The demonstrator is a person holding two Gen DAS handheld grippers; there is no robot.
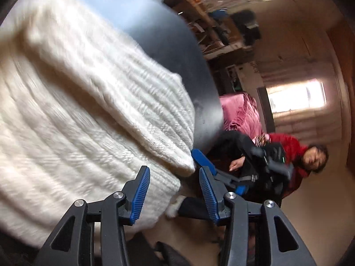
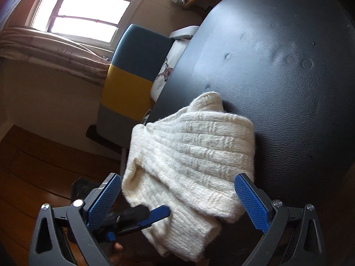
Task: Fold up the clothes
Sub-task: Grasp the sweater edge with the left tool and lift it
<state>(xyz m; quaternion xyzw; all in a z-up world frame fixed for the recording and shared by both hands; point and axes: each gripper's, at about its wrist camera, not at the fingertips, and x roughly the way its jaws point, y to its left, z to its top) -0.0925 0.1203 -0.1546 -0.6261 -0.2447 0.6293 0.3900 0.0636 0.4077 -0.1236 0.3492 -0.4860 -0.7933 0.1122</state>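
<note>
In the left wrist view, the left claw (image 1: 174, 190) is seen released, its 2 blue pads apart and nothing clasped between them. The white knitted sweater (image 1: 84, 102) fills the left of the picture, lying folded on the dark counter (image 1: 177, 51), with 1 corner close ahead of the pads. The picture is blurred. A person in a red top (image 1: 290, 148) is seen beyond the counter edge.

In the right wrist view, the right claw (image 2: 182, 196) is also spread wide, holding nothing. The sweater (image 2: 190, 155) is bundled at the near edge of the counter (image 2: 277, 66), partly overhanging it. The left claw (image 2: 142, 219) is seen low beside the hem. For a neat fold, the overhanging part should likely be gripped at 2 corners and drawn back onto the counter.
</note>
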